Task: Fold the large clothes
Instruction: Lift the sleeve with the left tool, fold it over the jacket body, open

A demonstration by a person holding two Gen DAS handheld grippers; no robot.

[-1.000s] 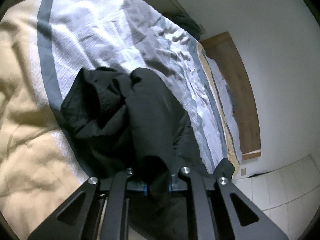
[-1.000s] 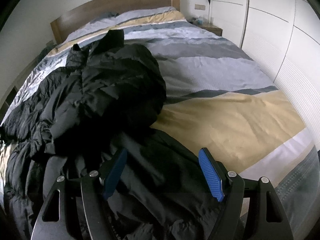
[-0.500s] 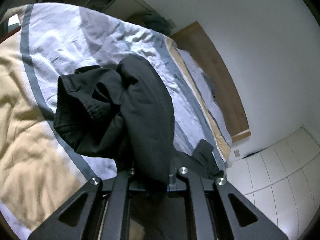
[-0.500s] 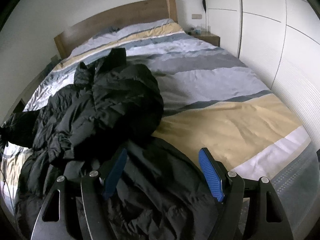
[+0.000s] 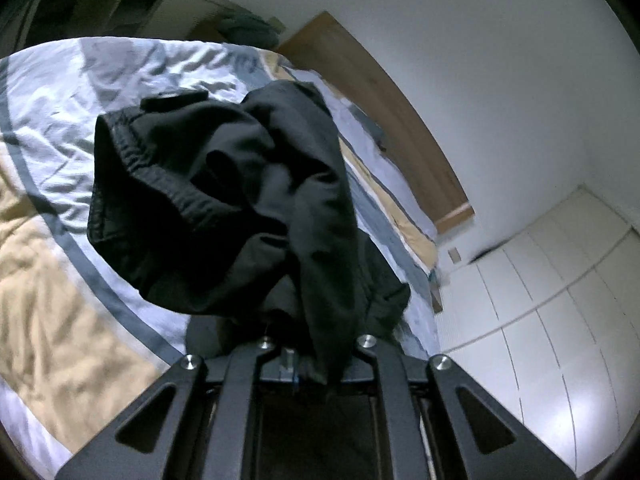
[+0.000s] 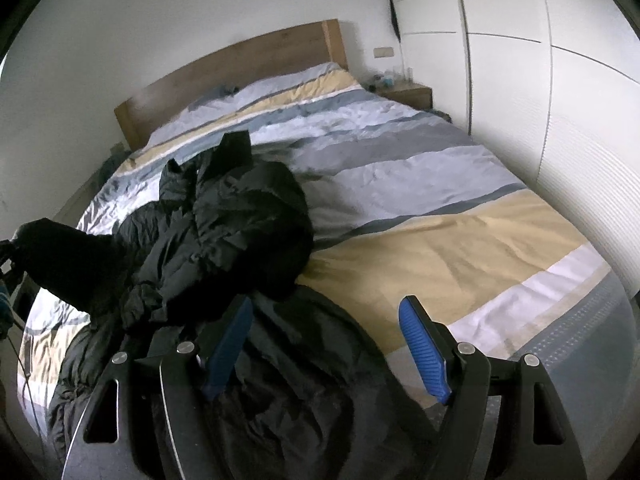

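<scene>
A large black puffy jacket (image 6: 224, 232) lies crumpled on the left half of a striped bed (image 6: 440, 240). My left gripper (image 5: 316, 364) is shut on a fold of the jacket's black cloth (image 5: 240, 200), which hangs bunched in front of the camera, well above the bedcover. In the right wrist view that lifted part of the jacket (image 6: 60, 256) shows at the far left. My right gripper (image 6: 324, 344) hovers over the jacket's near part (image 6: 288, 392), jaws open, blue pads (image 6: 420, 348) wide apart with nothing pinched between them.
A wooden headboard (image 6: 240, 64) backs the bed against a white wall. A bedside table (image 6: 408, 94) stands at the far right corner. White wardrobe doors (image 6: 560, 80) run along the bed's right side. The yellow and grey cover (image 6: 460, 248) right of the jacket is bare.
My left gripper has risen and rolled, lifting the gripped black cloth higher off the bed. My right gripper has moved up and back a little, still open; the lifted cloth now shows at its left.
</scene>
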